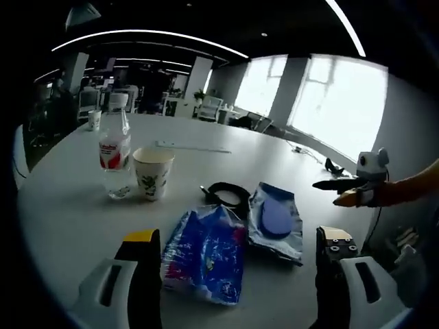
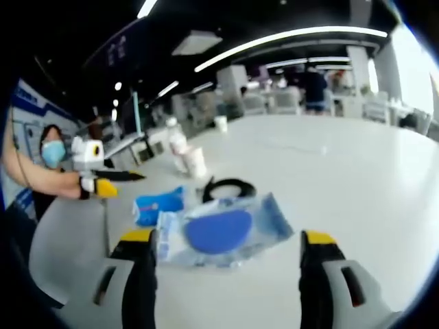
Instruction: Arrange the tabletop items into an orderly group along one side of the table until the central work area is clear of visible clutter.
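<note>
Across the middle of the white table [image 1: 68,205], find the clutter ungrouped and no edge row begun; judge the task at its opening. Record the items by size. Crinkled blue packet [image 1: 206,253] lying flat, nearest in the left gripper view, straight ahead of the left gripper [image 1: 237,235], whose jaws stand wide apart with nothing between them: judge this placement as a line-up for a first grasp. Clear pouch [image 1: 276,221] with a blue disc inside, just beside the packet on its right, edges near or touching, cannot tell which. Water bottle [image 1: 115,147] upright with red label, and printed paper cup [image 1: 153,173] upright just beside it, both beyond the packet. Black loop [image 1: 230,193], a strap or cable, flat behind packet and pouch. Small second cup [image 1: 95,119] well apart, far across the table. Note the right gripper [image 1: 328,192] entering that view from the right, held off above the table edge, jaws narrowly parted, carrying nothing. From the right gripper view, confirm that gripper [image 2: 228,236] spread wide and empty, framing the pouch [image 2: 223,233], hence aimed at it instead. Gain from this view: the left gripper [image 2: 127,182] seen side-on, hovering clear of the packet [image 2: 159,204], plus the holder's forearm. Lose here: bottle label and cup print, both blurred.
</note>
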